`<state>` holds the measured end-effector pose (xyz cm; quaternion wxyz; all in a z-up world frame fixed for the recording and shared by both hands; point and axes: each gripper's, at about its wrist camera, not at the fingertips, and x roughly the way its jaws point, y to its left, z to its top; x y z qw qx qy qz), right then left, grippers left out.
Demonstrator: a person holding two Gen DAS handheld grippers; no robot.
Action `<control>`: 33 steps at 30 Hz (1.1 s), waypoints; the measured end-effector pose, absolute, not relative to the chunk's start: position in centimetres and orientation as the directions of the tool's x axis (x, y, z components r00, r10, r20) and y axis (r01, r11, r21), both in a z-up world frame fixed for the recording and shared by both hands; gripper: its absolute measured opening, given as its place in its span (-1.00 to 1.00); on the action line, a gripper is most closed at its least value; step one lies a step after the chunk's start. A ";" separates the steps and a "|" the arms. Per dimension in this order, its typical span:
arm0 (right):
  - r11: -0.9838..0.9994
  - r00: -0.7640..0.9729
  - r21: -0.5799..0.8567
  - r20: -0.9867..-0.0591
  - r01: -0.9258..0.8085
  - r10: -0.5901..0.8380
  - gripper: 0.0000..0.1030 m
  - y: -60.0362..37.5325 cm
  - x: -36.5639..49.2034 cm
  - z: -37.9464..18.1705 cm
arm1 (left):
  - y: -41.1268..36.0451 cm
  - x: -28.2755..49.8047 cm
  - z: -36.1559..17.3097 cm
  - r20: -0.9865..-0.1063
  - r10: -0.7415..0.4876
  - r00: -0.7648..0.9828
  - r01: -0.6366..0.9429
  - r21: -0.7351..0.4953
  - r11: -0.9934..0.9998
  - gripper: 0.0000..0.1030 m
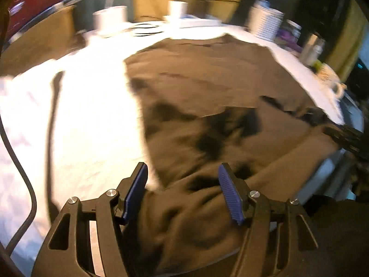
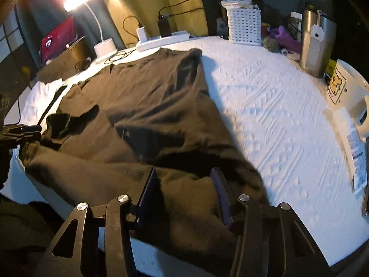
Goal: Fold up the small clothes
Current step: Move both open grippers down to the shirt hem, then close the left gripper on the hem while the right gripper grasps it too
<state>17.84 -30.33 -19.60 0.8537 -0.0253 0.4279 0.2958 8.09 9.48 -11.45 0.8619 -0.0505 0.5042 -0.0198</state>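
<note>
A dark brown T-shirt lies spread on the white textured table cover, collar toward the far side. Its near hem is bunched up at the table's front edge. My left gripper hovers over the hem's left end with its jaws apart; cloth lies between the blue pads, not pinched. My right gripper stands over the hem's right end, jaws apart with cloth filling the gap. Each gripper shows in the other's view: the left gripper at the left edge, the right gripper at the right edge.
Along the far edge stand a lit desk lamp, a power strip with chargers, a white basket and a steel tumbler. A white mug sits at the right. A black cable hangs at the left.
</note>
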 end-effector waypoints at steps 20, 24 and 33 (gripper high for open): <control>0.840 0.468 0.215 -0.749 -0.499 0.470 -0.06 -33.8 9.7 -18.8 | 9.5 0.1 -8.1 -0.798 -0.205 0.567 0.078 -0.196 0.978 0.08; 0.841 0.516 0.254 -0.694 -0.478 0.502 -0.06 -34.5 10.9 -17.6 | 10.9 1.7 -7.9 -0.769 -0.184 0.612 0.037 -0.204 0.978 0.08; 0.838 0.474 0.231 -0.736 -0.494 0.483 0.12 -32.3 12.0 -20.2 | 9.2 1.9 -11.5 -0.834 -0.197 0.515 0.076 -0.185 0.980 0.08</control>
